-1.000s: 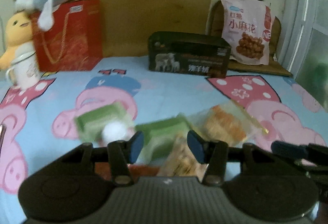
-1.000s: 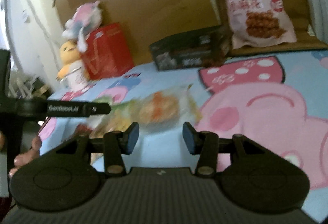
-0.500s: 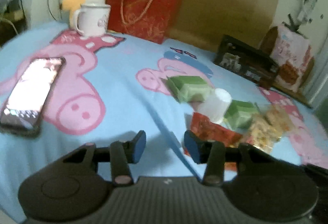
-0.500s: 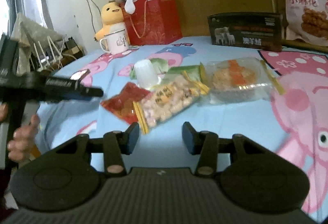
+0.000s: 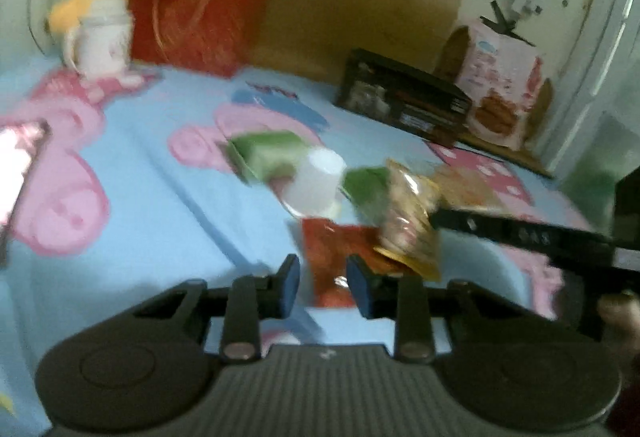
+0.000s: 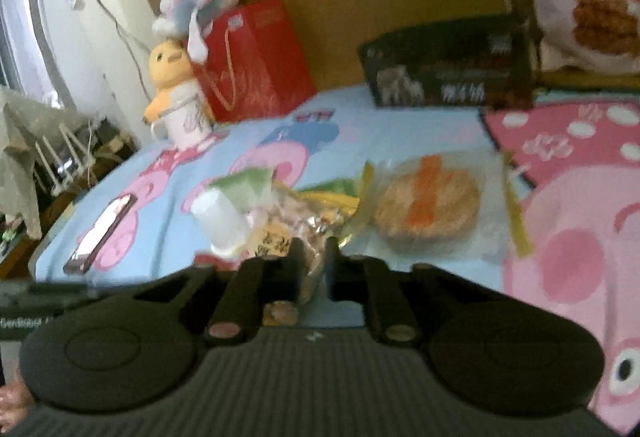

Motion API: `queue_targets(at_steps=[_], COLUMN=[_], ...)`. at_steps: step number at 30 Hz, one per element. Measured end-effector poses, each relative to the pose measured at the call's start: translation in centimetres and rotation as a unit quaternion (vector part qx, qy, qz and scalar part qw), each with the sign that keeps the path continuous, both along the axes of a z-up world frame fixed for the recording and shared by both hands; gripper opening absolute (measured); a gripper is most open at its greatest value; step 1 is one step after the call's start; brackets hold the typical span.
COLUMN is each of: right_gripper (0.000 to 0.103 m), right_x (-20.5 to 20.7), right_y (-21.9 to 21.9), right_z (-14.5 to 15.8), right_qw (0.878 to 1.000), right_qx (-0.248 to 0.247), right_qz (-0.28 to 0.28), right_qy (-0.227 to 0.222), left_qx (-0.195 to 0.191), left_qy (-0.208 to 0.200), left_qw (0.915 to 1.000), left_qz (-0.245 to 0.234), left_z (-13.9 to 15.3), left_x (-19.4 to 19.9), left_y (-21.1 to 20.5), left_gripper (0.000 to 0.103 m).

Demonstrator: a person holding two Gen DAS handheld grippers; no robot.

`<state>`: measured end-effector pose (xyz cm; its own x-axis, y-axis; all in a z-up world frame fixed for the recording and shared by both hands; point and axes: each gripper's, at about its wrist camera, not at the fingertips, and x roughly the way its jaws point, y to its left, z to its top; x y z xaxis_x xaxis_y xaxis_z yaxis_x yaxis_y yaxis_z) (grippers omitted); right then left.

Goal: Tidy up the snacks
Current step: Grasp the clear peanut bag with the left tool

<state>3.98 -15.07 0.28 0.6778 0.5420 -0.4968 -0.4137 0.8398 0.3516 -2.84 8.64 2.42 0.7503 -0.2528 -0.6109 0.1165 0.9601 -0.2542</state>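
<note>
Right gripper (image 6: 314, 261): clenched on the clear snack bag (image 6: 276, 233); jaws just closing, crinkled film pinched between the pads.
Clear snack bag, place: at the right gripper's tips, its near edge between the jaws, the rest bunched just ahead and a little to the left.
Clear snack bag, handling: likely light; soft, slippery film over loose small pieces that probably shift and sag to the low end. Contents probably brittle, so a firm pinch on the film only.
Clear snack bag, hold: best on the flat sealed edge, clear of the pieces; a grip on the belly risks crushing or slipping.
Left gripper (image 5: 323, 283): jaws narrowed and just closing, the red packet (image 5: 332, 249) showing in the gap; too blurred to tell whether the pads bite on it.
Red packet, place: flat on the bed (image 5: 160, 221), straight ahead of the left gripper's tips and partly between them.
Red packet, handling: thin, limp and glossy by the look; hard to lift from soft bedding. A raised corner or the near seam seems the better hold.
White cup (image 5: 316, 181): beyond the red packet, ahead of the left gripper; probably stiff-walled, light and prone to rolling.
Green packets (image 5: 268, 153): further ahead, on both sides of the cup; boxy, likely easy to pinch across the narrow side.
Round cake bag (image 6: 428, 205): ahead and right of the right gripper, apart from it; likely crumbly, best taken by the film margin.
</note>
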Motion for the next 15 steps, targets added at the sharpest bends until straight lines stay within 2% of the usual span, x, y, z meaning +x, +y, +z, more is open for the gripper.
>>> queue_targets(at_steps=[4, 7, 11, 12, 15], right_gripper=[0.012, 0.015, 0.017, 0.019, 0.052], right_x=[-2.1, -3.9, -5.1, -5.4, -6.5], right_y=[1.0, 0.9, -0.1, -0.2, 0.8], right_z=[-0.2, 0.0, 0.2, 0.2, 0.0], right_qw=[0.998, 0.997, 0.997, 0.996, 0.993], right_qx=[-0.011, -0.011, -0.003, -0.001, -0.031], right_qz=[0.055, 0.071, 0.076, 0.086, 0.111], right_qy=[-0.001, -0.011, -0.009, -0.008, -0.022], left_qx=[-0.034, -0.035, -0.049, -0.05, -0.048], left_qy=[0.03, 0.015, 0.01, 0.013, 0.022], left_qw=[0.9989, 0.9992, 0.9983, 0.9979, 0.9963], left_qz=[-0.009, -0.005, -0.029, -0.039, -0.068], left_z=[-0.5, 0.1, 0.9, 0.9, 0.6], left_x=[1.1, 1.2, 1.3, 1.3, 1.1], left_y=[0.6, 0.9, 0.4, 0.0, -1.2], left_gripper=[0.025, 0.025, 0.025, 0.025, 0.026])
